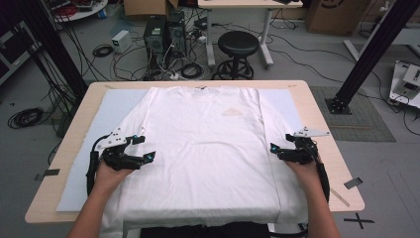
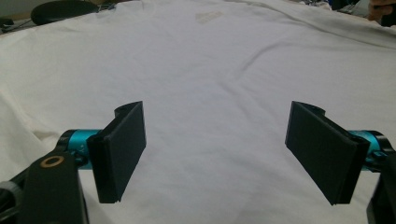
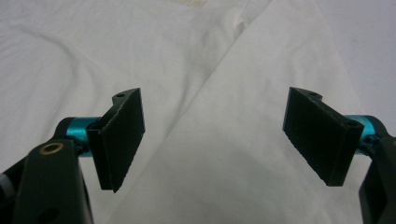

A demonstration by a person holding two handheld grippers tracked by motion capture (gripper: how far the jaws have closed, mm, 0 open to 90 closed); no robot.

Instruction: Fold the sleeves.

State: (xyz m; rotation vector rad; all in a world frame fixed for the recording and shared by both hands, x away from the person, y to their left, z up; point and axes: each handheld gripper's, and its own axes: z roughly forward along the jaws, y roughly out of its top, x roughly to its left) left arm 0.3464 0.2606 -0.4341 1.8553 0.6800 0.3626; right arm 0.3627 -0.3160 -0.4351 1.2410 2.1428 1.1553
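My left gripper (image 1: 142, 148) and right gripper (image 1: 274, 150) both have their fingers spread wide, grasping nothing, poised over the side edges of the white T-shirt (image 1: 203, 148). It lies flat across the counter (image 1: 322, 148), its hem hanging over the near edge and out of sight. My forearms reach in from that edge, hands angled inward.

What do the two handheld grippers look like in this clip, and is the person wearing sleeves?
The left gripper and right gripper are black, each with two flat rectangular black jaws on teal fittings, a grey three-cornered plate on top and a black cable trailing back. A brass-coloured ring sits on each black body. The forearms are bare; no sleeves or gloves show.
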